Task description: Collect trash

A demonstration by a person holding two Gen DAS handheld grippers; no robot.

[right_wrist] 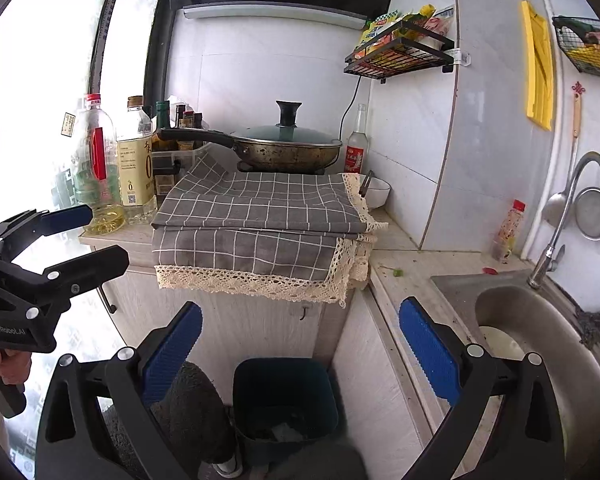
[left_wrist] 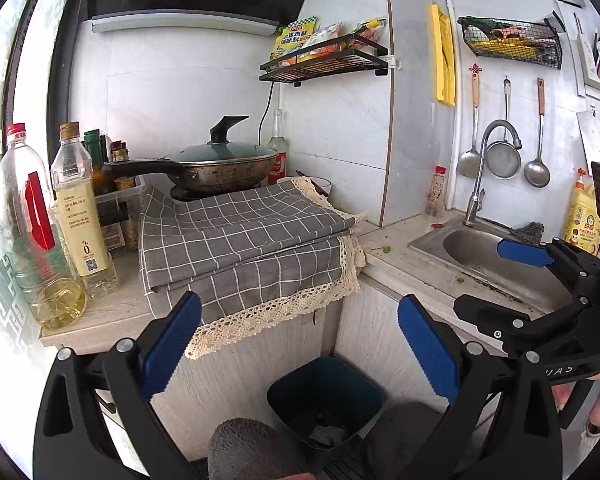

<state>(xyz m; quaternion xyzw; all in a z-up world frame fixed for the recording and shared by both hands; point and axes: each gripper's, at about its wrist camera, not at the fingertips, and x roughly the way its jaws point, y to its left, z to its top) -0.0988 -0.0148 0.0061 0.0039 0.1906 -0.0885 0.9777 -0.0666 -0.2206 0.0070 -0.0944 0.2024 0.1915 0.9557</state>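
Both tools empty: left tool (left_wrist: 298,350) and right tool (right_wrist: 300,350) each with ribbed blue pads spread apart, gripping nothing. Dark square plastic trash bin (left_wrist: 326,400) on the floor below the table (left_wrist: 384,260), some crumpled scraps already inside. Left to collect, likely: green vegetable scrap (right_wrist: 397,271) and small red cap (right_wrist: 489,270) on the pale, gritty table beside the steel sink (right_wrist: 456,280).
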